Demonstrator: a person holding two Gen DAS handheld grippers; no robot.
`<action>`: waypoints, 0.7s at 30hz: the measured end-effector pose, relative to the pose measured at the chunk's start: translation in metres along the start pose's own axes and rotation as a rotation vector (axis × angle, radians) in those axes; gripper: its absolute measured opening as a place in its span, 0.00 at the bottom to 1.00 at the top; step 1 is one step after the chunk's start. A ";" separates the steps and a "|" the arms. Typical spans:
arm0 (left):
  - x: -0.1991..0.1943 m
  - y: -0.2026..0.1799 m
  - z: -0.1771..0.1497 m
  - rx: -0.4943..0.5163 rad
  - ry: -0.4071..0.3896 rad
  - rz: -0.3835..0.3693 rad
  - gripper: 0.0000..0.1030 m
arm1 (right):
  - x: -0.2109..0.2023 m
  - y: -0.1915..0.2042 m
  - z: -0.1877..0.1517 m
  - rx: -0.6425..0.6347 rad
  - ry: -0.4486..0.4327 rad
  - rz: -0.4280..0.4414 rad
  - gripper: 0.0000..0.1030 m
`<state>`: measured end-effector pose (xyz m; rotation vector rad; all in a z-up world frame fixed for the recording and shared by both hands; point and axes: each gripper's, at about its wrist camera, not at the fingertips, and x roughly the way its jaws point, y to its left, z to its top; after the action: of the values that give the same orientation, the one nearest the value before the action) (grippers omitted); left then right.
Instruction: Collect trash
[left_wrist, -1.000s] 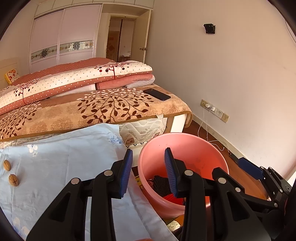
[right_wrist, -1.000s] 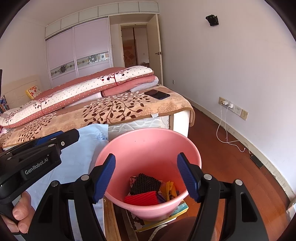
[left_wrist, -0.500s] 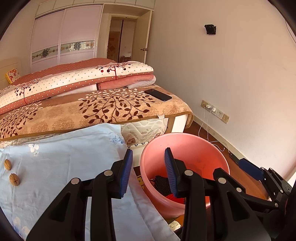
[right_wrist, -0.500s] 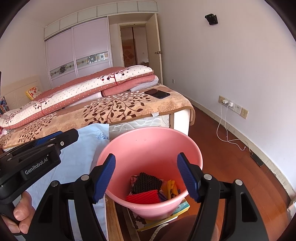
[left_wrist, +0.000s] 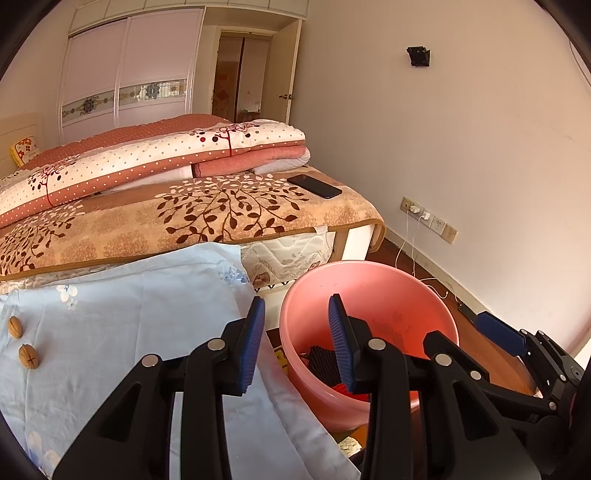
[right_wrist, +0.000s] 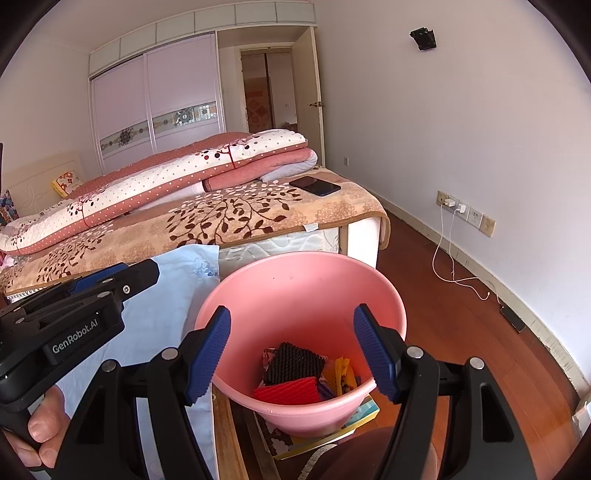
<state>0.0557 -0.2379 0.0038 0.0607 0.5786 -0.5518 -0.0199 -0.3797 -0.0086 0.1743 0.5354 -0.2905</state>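
A pink bucket (right_wrist: 303, 288) stands on the floor beside the table and holds a black ridged piece (right_wrist: 290, 363), a red ridged piece (right_wrist: 288, 391) and yellow scraps (right_wrist: 343, 373). My right gripper (right_wrist: 291, 350) is open and empty, held above the bucket's near rim. My left gripper (left_wrist: 297, 345) is open and empty over the table's right edge, next to the bucket (left_wrist: 384, 306). Two walnuts (left_wrist: 22, 341) lie on the light blue cloth (left_wrist: 129, 317) at the far left. The left gripper's body shows in the right wrist view (right_wrist: 81, 314).
A bed (left_wrist: 184, 218) with folded quilts and a dark phone (left_wrist: 314, 185) stands behind the table. A charger cable (right_wrist: 454, 258) hangs from wall sockets onto the wooden floor. A booklet (right_wrist: 354, 417) lies under the bucket.
Both grippers have drifted slightly back and up; the views shift a little. Both stay open and empty.
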 end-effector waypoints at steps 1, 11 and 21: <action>0.000 0.000 0.000 0.000 0.001 0.000 0.35 | 0.000 0.000 0.000 0.000 0.000 0.000 0.66; 0.001 0.000 -0.002 0.002 0.004 -0.003 0.35 | 0.000 0.001 -0.001 -0.001 0.002 -0.001 0.66; 0.002 0.001 -0.005 0.003 0.010 -0.008 0.35 | 0.001 0.000 -0.001 -0.006 0.003 -0.001 0.66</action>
<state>0.0551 -0.2367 -0.0009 0.0637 0.5876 -0.5601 -0.0199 -0.3794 -0.0099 0.1689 0.5391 -0.2897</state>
